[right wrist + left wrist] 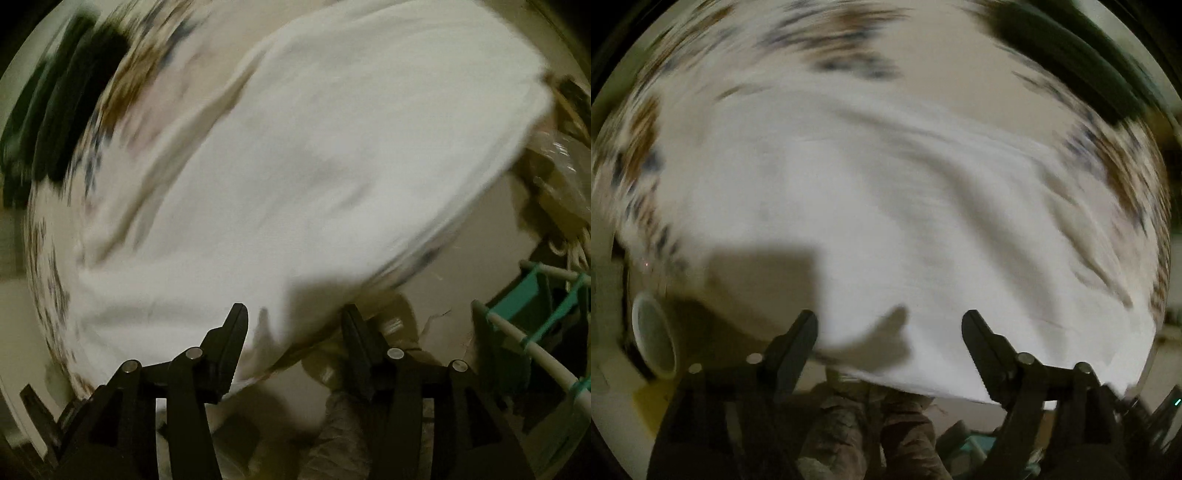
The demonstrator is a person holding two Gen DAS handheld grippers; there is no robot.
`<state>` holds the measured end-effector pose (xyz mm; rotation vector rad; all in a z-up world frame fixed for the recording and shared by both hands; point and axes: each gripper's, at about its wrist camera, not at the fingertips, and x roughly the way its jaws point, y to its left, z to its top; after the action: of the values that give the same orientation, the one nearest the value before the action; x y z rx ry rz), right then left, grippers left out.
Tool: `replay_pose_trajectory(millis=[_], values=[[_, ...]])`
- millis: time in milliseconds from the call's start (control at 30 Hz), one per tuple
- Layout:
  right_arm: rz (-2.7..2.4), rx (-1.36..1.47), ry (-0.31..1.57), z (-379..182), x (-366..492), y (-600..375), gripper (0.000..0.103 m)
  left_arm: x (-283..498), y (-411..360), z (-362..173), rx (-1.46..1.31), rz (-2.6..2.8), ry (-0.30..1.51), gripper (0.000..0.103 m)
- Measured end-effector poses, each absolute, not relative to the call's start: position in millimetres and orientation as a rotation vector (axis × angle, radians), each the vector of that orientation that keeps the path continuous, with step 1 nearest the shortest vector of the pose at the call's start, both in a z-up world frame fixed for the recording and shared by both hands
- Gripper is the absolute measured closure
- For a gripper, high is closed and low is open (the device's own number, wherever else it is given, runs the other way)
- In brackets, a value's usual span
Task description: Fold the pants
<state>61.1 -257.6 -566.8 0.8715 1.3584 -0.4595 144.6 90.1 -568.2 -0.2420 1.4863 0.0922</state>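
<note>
Both views are smeared with motion blur, so you only get coarse detail. Your left gripper (890, 325) has its jaws spread wide with nothing between them; its black fingers (798, 343) sit just over the near edge of the white pants (886, 206), and I cannot tell whether either finger touches the cloth. Your right gripper (293, 319) is likewise spread wide and holds nothing; its left finger (229, 339) lies over the near edge of the pants (314, 166), while the other finger hangs past that edge, above the floor.

The pants lie spread across a patterned cloth (639, 147) with brown and dark blotches that covers the bench. They fill most of both views, reach the bench's near edge and show long soft wrinkles running toward the right side in the left wrist view. A dark green object (1060, 55), too blurred to name, sits at the far right corner of the bench.

Off the bench's left end you can see a pale round tube-like opening (653, 336). Off its right end stands a rack (535, 325) with white bars and teal clips. Your legs (871, 435) show below the near edge.
</note>
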Motion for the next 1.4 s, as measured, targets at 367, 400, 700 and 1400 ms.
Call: replay_pose_trajectory(millis=[367, 400, 700, 1400], values=[[-0.802, 1.005, 1.140, -573.9, 31.0, -490.5, 0.051, 176.5, -115.6, -600.6, 0.000, -0.121, 1.513, 0.023], [-0.816, 1.018, 1.152, -585.4, 31.6, -507.1, 0.054, 178.5, -128.6, -606.2, 0.011, -0.131, 1.518, 0.023], [-0.779, 0.960, 1.127, -581.1, 34.3, -519.7, 0.100, 171.3, -183.4, -623.9, 0.126, -0.144, 1.531, 0.023], [0.146, 0.571, 1.511, -538.3, 188.4, -285.5, 0.051, 186.9, -6.9, -559.1, 0.034, 0.265, 1.456, 0.023]])
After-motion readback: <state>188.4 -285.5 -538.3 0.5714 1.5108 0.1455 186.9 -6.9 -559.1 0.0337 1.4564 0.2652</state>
